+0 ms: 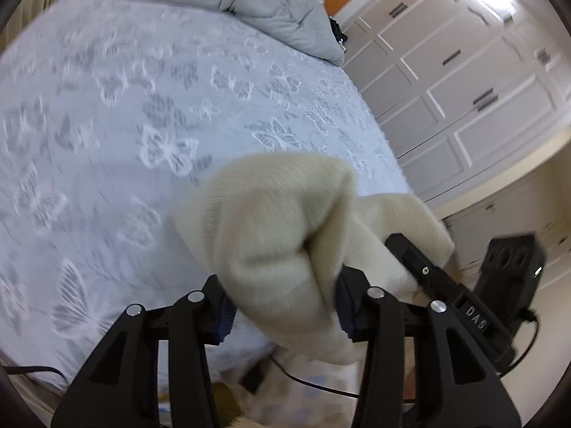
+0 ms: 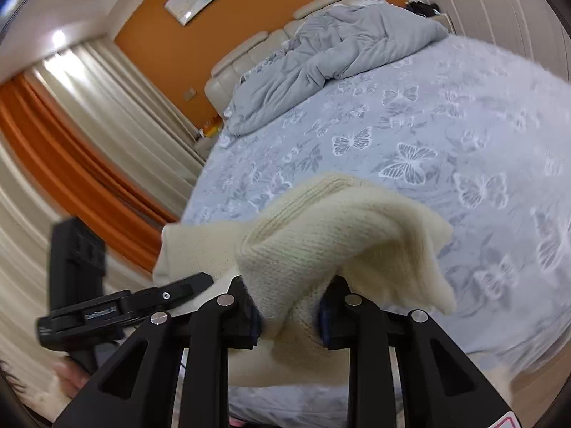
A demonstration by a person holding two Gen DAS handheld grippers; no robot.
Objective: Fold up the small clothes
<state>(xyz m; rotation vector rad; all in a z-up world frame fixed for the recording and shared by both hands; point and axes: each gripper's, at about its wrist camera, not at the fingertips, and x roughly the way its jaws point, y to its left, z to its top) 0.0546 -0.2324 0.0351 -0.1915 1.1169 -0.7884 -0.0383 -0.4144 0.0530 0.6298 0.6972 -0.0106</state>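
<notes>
A cream knitted garment [image 1: 282, 235] hangs bunched between both grippers, lifted above the bed's near edge. My left gripper [image 1: 283, 303] is shut on a thick fold of it. My right gripper [image 2: 289, 315] is shut on another part of the same garment [image 2: 342, 235]. The right gripper also shows at the right of the left wrist view [image 1: 453, 281], close beside the cloth. The left gripper shows at the left of the right wrist view [image 2: 117, 306]. The garment's lower part is hidden behind the fingers.
The bed [image 1: 142, 125] has a pale blue butterfly-print sheet. A crumpled grey duvet [image 2: 321, 57] lies at its head end. White wardrobe doors [image 1: 464, 71] stand to the right. Orange and cream curtains [image 2: 71, 164] hang at the left. A black cable [image 1: 314, 385] runs below.
</notes>
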